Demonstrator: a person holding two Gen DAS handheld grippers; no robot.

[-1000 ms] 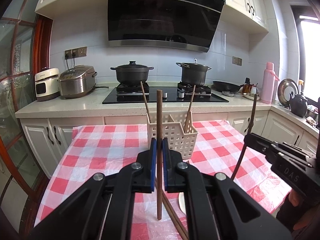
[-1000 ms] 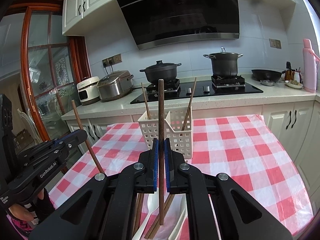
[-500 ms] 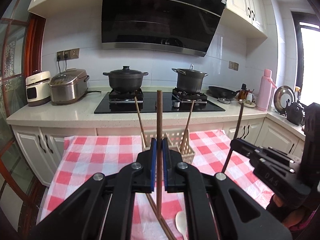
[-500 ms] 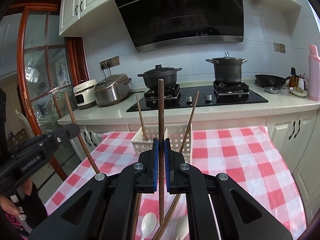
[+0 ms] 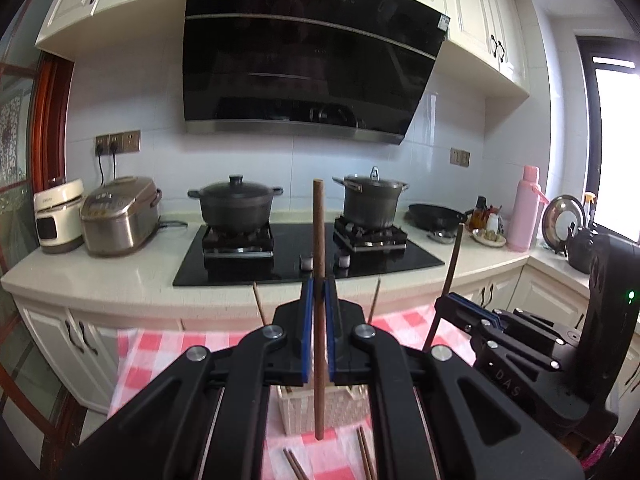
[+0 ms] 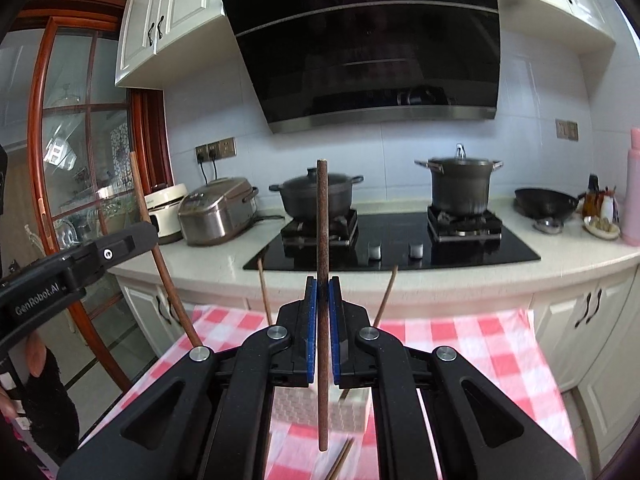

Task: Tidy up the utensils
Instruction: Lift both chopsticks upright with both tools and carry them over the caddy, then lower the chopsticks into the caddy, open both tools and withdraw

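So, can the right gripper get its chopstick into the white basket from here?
Probably yes: the right gripper holds its chopstick upright above the white basket, with only two chopsticks leaning at its sides.

A kitchen is shown, with white cupboards [image 5: 476, 8] and a big black range hood [image 5: 308, 68] on a white tiled wall [image 5: 120, 96]. Bright light is let in by a window [image 5: 616, 152]. A wooden glass door [image 6: 80, 152] is seen.

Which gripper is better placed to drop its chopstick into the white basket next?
Roughly even, with no clear favourite: the left gripper and right gripper each hold a chopstick upright, and the white basket sits straight below both.
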